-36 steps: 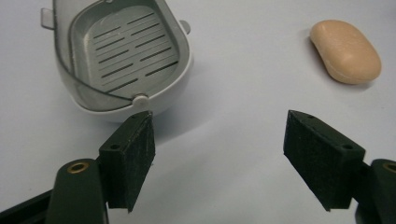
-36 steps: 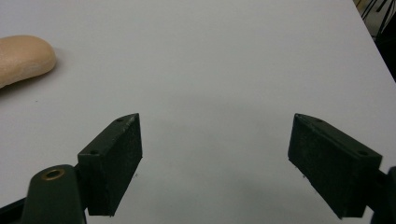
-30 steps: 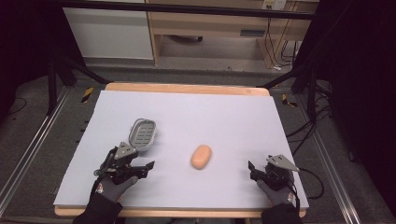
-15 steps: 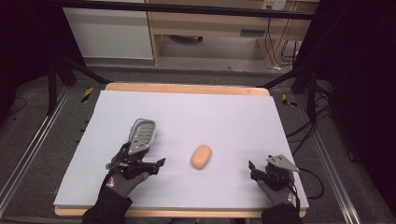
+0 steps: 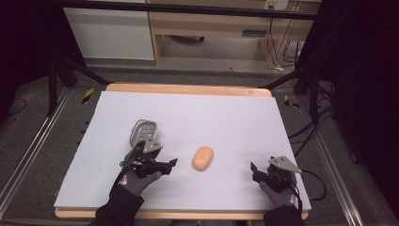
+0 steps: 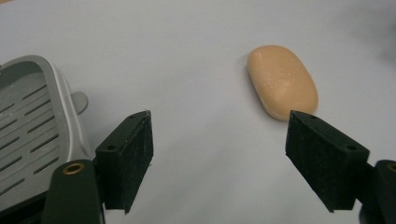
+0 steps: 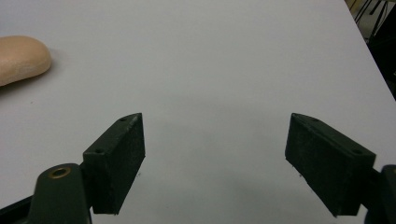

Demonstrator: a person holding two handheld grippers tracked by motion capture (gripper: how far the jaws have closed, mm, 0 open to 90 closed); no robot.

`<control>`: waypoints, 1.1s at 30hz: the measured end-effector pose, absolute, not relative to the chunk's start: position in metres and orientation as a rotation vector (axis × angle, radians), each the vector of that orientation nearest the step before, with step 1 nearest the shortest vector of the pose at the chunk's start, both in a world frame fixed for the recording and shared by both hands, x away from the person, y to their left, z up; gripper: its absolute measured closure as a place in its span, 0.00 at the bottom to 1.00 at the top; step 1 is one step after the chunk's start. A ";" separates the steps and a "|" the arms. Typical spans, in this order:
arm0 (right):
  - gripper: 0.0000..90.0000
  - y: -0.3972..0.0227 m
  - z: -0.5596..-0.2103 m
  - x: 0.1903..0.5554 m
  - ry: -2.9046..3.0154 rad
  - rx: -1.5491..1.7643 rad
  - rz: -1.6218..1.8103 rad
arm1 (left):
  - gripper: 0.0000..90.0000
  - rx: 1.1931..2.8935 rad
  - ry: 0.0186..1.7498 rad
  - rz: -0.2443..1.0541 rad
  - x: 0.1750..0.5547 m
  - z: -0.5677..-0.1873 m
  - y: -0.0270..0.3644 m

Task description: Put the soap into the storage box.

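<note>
orange soap (image 5: 203,157) amid bare mat (image 5: 226,117)

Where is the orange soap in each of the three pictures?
High view: the soap lies near the middle of the table, right of the left gripper.
Left gripper view: the soap is at upper right, just beyond the right-hand jaw.
Right gripper view: one end of the soap pokes in at the left edge.
Shared landmark: the pale table surface under it, seen in all three.

Lab test bench: white-covered table (image 5: 188,108), black frame rails (image 5: 28,155), trailing cables (image 5: 273,33).
</note>
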State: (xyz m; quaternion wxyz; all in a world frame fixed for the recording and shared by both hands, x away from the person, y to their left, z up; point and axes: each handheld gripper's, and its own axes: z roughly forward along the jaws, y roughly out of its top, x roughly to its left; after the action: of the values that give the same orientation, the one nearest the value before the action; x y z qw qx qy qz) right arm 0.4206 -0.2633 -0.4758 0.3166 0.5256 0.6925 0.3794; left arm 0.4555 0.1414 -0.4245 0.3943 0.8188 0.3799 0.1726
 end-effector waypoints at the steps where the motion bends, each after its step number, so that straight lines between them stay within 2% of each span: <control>1: 0.22 -0.263 -0.476 0.421 1.823 1.381 0.999 | 0.26 2.080 0.960 0.438 0.456 -0.425 0.140; 33: 0.22 -0.263 -0.476 0.421 1.827 1.372 1.001 | 0.25 2.175 0.880 0.383 0.470 -0.428 0.074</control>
State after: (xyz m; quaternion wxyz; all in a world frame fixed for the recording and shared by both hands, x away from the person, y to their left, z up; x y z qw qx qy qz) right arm 0.4211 -0.2631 -0.4757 0.3178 0.5215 0.6945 0.3803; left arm 0.4705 0.0740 -0.4279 0.3730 0.8489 0.3434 0.1495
